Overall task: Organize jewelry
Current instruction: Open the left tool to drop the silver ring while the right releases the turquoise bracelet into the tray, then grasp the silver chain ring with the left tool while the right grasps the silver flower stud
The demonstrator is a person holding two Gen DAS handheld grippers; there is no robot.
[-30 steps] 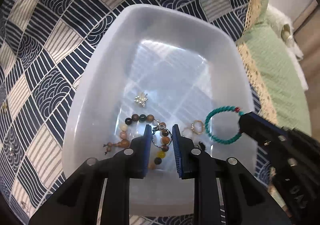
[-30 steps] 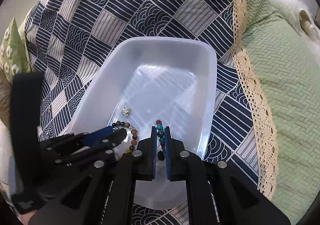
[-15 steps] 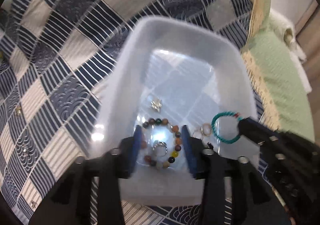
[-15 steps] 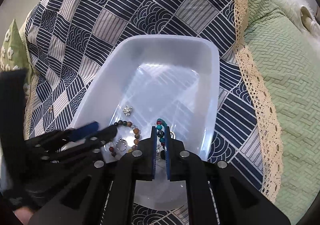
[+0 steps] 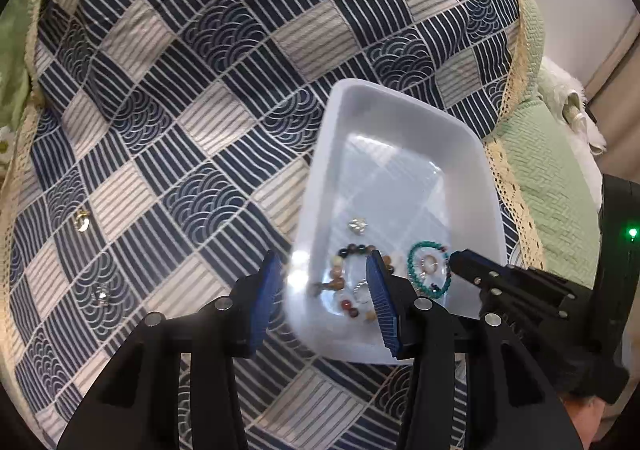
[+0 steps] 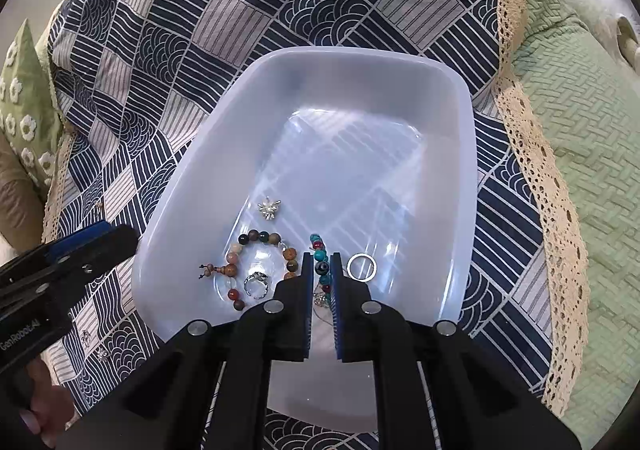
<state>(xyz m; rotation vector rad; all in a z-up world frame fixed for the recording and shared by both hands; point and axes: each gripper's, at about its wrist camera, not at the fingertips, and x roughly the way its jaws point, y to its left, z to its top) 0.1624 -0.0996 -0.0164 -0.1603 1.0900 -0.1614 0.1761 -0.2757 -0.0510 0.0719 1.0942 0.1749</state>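
A white plastic tray (image 6: 400, 61) lies on a patchwork cloth. In it are a brown bead bracelet (image 6: 256, 238), a silver flower charm (image 6: 269, 207), an ornamented silver ring (image 6: 256, 284) and a plain ring (image 6: 362, 267). My right gripper (image 6: 321, 266) hangs over the tray's near end. Its jaws are opening, and the turquoise bracelet (image 6: 319, 254) sits loosely between them and rests on the tray floor (image 5: 418, 274). My left gripper (image 5: 324, 270) is open and empty above the tray's (image 5: 360, 89) left rim. In the right wrist view the left gripper (image 6: 100, 240) shows at the left edge.
Two small pieces lie loose on the cloth left of the tray, a gold one (image 5: 82, 221) and a silver one (image 5: 100, 294). A green quilt (image 6: 580, 129) with a lace edge borders the right. A flowered green cushion (image 6: 20, 109) sits far left.
The left gripper opened, dropped the ornamented silver ring inside the bead bracelet, then rose and moved left to the tray's rim. The right jaws parted slightly around the turquoise bracelet.
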